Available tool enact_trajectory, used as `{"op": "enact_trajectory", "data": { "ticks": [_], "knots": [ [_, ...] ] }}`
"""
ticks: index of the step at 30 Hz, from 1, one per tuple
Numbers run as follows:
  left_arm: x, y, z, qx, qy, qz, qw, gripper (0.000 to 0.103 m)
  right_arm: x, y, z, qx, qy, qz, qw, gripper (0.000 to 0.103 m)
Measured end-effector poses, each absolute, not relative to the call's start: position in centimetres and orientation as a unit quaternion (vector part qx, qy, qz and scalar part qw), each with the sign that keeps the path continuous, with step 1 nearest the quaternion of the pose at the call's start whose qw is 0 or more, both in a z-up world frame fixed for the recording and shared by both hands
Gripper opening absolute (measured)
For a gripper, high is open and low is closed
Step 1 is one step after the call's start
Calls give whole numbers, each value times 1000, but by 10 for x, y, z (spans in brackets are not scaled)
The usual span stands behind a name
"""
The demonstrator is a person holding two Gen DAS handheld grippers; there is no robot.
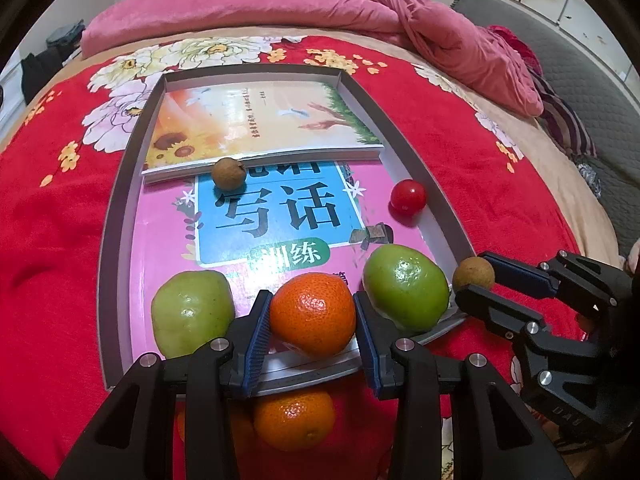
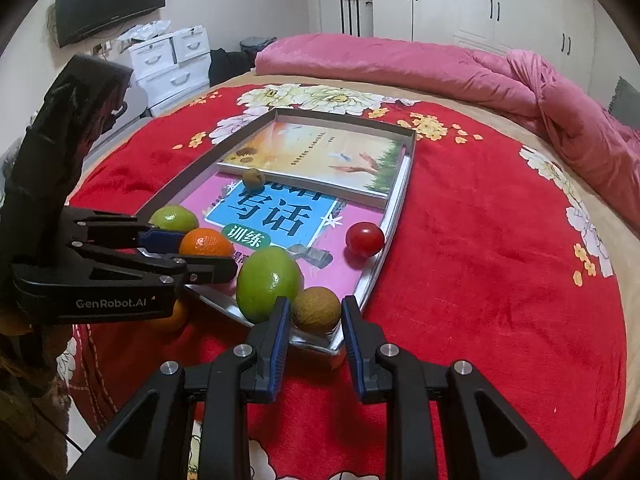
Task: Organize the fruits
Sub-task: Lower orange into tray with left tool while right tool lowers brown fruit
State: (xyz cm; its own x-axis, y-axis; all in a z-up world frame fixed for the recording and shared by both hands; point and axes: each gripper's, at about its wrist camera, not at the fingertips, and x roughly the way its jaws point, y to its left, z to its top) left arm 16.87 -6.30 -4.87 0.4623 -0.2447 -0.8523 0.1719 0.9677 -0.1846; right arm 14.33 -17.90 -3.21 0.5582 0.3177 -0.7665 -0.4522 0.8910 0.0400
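A grey tray (image 1: 120,240) lies on the red bedspread with two books in it. My left gripper (image 1: 314,320) is shut on an orange tangerine (image 1: 314,314) at the tray's near edge, between two green fruits (image 1: 192,312) (image 1: 406,286). My right gripper (image 2: 316,318) is shut on a brown longan (image 2: 316,308) at the tray's near right corner, beside the green fruit (image 2: 268,282). Inside the tray also sit a red tomato (image 1: 407,197) and a second longan (image 1: 228,173). Another tangerine (image 1: 294,420) lies on the bedspread below the left gripper.
A sunflower-cover book (image 1: 256,124) lies over a pink and blue book (image 1: 280,216) in the tray. A pink quilt (image 1: 360,4) is bunched along the far side of the bed. White drawers (image 2: 168,64) and a wall screen (image 2: 108,0) stand beyond the bed.
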Motion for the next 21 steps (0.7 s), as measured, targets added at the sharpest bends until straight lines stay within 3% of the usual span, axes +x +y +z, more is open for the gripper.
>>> {"op": "enact_trajectory", "data": {
  "ticks": [21],
  "knots": [
    [170,-61,-50,-49,506,-122,852,42,148,-182,-38,-45,434,229,870,27]
  ]
}}
